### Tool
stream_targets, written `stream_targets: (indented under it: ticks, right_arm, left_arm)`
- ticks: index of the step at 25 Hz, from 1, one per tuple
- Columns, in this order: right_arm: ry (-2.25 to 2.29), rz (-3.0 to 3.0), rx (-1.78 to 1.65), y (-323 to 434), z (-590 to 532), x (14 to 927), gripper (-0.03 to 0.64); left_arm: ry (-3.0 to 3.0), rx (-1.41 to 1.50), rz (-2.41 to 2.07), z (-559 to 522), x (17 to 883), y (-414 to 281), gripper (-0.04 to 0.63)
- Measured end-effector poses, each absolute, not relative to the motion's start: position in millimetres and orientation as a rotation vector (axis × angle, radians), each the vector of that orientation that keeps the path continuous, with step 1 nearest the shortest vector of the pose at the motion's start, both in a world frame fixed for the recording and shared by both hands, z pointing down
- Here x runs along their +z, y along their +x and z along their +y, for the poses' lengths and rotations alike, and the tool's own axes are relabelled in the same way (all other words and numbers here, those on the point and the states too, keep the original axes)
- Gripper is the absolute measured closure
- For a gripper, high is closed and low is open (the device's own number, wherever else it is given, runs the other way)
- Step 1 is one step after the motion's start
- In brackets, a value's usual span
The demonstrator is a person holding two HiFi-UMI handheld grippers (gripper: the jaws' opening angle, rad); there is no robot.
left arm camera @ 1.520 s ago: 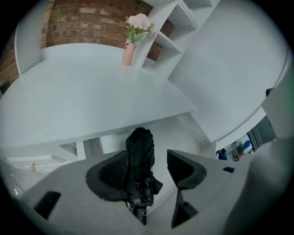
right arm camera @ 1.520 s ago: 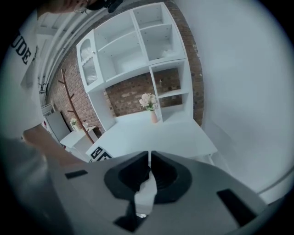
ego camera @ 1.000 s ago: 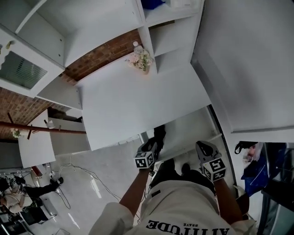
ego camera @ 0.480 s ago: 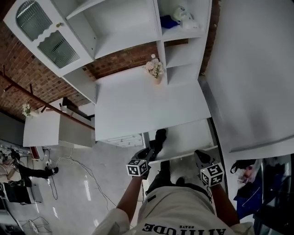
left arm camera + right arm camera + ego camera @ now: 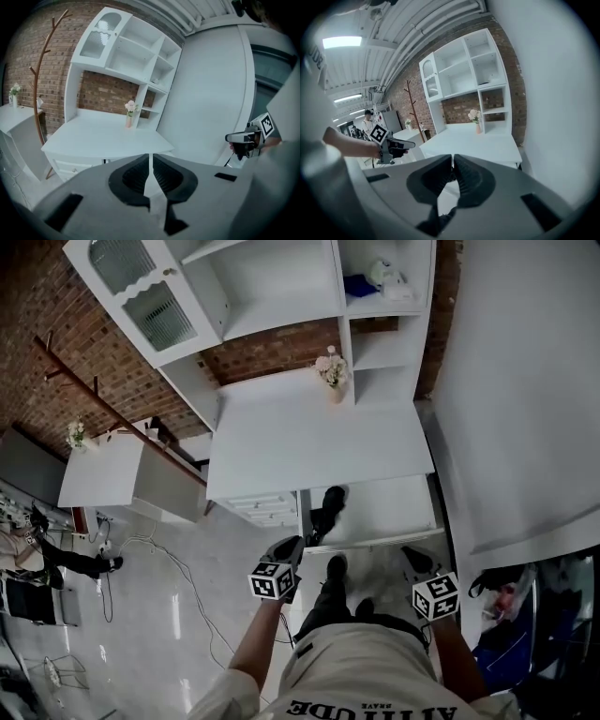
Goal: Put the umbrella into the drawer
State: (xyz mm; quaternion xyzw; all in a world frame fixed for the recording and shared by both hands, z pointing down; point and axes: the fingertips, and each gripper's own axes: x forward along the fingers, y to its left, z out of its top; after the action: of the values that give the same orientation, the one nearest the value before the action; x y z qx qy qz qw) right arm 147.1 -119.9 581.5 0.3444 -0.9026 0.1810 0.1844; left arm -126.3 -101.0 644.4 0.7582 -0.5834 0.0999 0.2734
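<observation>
Jaws of the left gripper (image 5: pixel 150 161) have just been closing and now stand clenched to a thin slit, with nothing between them. The right gripper (image 5: pixel 453 164) is clenched too, its tips touching and empty. In the head view both hang over the floor (image 5: pixel 187 596), on the near side of the open drawer (image 5: pixel 389 512) and apart from it.

The umbrella (image 5: pixel 326 510), a dark folded bundle, lies at the drawer's left end, just below the near edge of the counter (image 5: pixel 309 451). Its far tip meets that edge, and I cannot tell whether it runs in under it. Neither gripper view shows the umbrella or the drawer, because each gripper's own grey body covers the lower part of its view. At the far side of the counter a vase of flowers (image 5: pixel 333 376) stands beside the white shelves (image 5: pixel 281 296).

A second ago the left gripper's tip was just beside the umbrella at the drawer's left end. Now it is drawn back toward the person, clear of it. The right gripper has drawn back as well. The umbrella lies where it did.
</observation>
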Motion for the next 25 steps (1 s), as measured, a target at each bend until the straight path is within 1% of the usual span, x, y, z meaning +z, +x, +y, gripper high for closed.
stream_targets:
  ticks: [11, 18, 25]
  right_arm:
    - [0.923, -2.616, 0.444, 134.4, -95.5, 562.6, 0.581]
    - [0.879, -2.636, 0.397, 99.3, -81.3, 549.9, 0.581]
    - [0.943, -2.622, 0.404, 67.2, -71.4, 543.8, 0.581]
  left_arm:
    - [2.048, 0.193, -1.667, -35.4, 596.5, -136.2, 0.568]
    - [2.063, 0.178, -1.677, -11.0, 584.4, -169.8, 0.569]
    - [2.116, 0.154, -1.661, 10.7, 563.1, -203.4, 0.571]
